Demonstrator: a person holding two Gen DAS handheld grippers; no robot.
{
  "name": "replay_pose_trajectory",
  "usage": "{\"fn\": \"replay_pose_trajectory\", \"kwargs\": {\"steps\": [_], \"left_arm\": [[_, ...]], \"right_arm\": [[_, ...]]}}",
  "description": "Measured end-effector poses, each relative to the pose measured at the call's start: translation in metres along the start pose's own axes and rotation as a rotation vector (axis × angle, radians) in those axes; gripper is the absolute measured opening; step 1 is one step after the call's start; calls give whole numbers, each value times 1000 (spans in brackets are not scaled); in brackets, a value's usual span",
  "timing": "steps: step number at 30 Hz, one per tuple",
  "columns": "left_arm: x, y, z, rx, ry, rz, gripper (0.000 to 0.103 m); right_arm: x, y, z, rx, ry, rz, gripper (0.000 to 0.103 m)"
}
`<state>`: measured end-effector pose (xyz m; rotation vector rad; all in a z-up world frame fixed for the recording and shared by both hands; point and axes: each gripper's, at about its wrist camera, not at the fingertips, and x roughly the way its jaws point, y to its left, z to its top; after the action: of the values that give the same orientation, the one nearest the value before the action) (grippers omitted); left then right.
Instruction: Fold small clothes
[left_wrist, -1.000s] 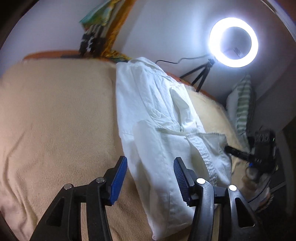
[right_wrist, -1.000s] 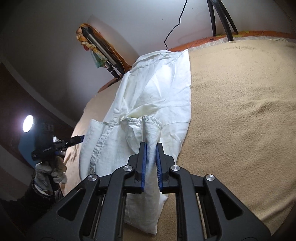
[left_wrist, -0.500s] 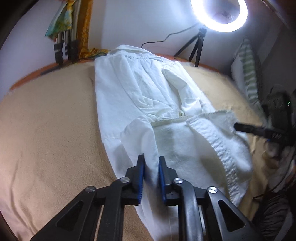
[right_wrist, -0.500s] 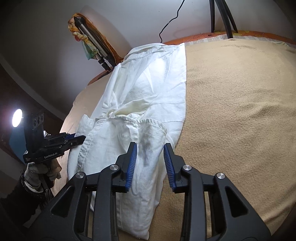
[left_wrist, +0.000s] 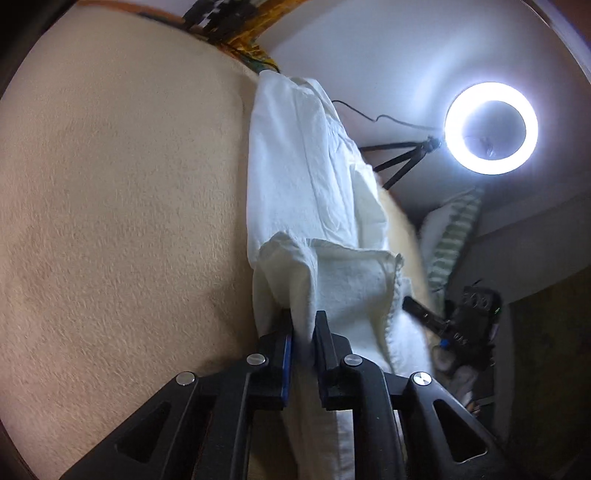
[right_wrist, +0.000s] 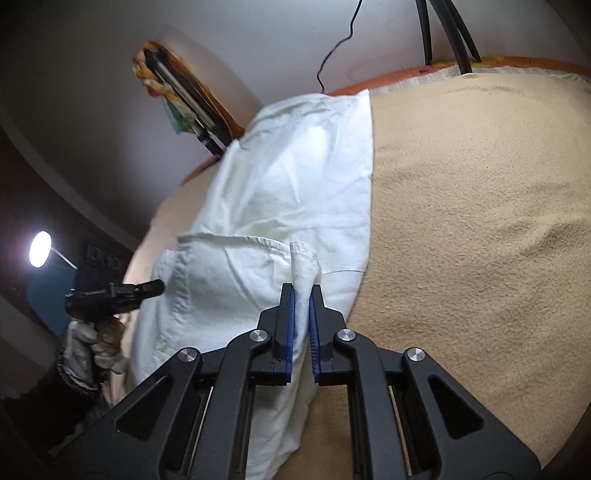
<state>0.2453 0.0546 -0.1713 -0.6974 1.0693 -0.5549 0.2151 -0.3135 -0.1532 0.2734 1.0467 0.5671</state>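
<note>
Left wrist view: white shirt (left_wrist: 295, 177) runs down frame centre on the beige blanket (left_wrist: 110, 221), lower part folded back over itself. Left gripper (left_wrist: 303, 325) at bottom centre, jaws pinched on a raised fold of the shirt. Right gripper (left_wrist: 424, 314) visible at lower right edge of the cloth. Ring light (left_wrist: 491, 127) on tripod (left_wrist: 402, 158) upper right, striped pillow (left_wrist: 454, 236) below it. Right wrist view: same shirt (right_wrist: 295, 177) centre-left, right gripper (right_wrist: 302, 295) closing, shirt fold clamped between the blue pads (right_wrist: 290, 325). Left gripper (right_wrist: 147, 288) at shirt's left edge, gloved hand (right_wrist: 92, 339) below it.
</note>
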Motion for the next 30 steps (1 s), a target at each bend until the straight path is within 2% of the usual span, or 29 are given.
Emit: {"fn": "replay_pose_trajectory", "kwargs": {"steps": [4,8,10,12,15,18,20,22,24,26,27,30], "left_arm": [[-10,-17,5,75,-66,138,28],[-29,-29,6,132,-148,200,26],[-39,-40,2,172,-159,186,26],[-43,-59,-7,231,-153,165,29],[-39,-84,-23,328,-126,175,29],[-22,-102,-33,395,-64,175,29],[-9,-107,-44,428,-16,208,29],[6,-101,-55,435,28,258,29],[13,-90,-62,414,52,284,28],[14,-85,-64,418,37,284,21],[14,-84,-64,422,33,286,21],[8,-82,-57,417,37,297,15]], "right_arm": [[-2,7,4,-46,0,-84,9],[-23,13,3,-55,-28,-159,10],[-40,21,-3,-74,-61,-242,15],[-56,30,-10,-94,-92,-244,17],[-72,49,-21,-139,-110,-217,17],[-68,68,-32,-215,-41,-122,17],[-58,76,-41,-268,19,-107,17],[-47,77,-49,-306,59,-133,17],[-37,70,-52,-292,79,-137,17],[-25,60,-51,-283,102,-170,16],[-17,58,-51,-297,123,-190,11],[-16,59,-46,-317,149,-198,9]]}}
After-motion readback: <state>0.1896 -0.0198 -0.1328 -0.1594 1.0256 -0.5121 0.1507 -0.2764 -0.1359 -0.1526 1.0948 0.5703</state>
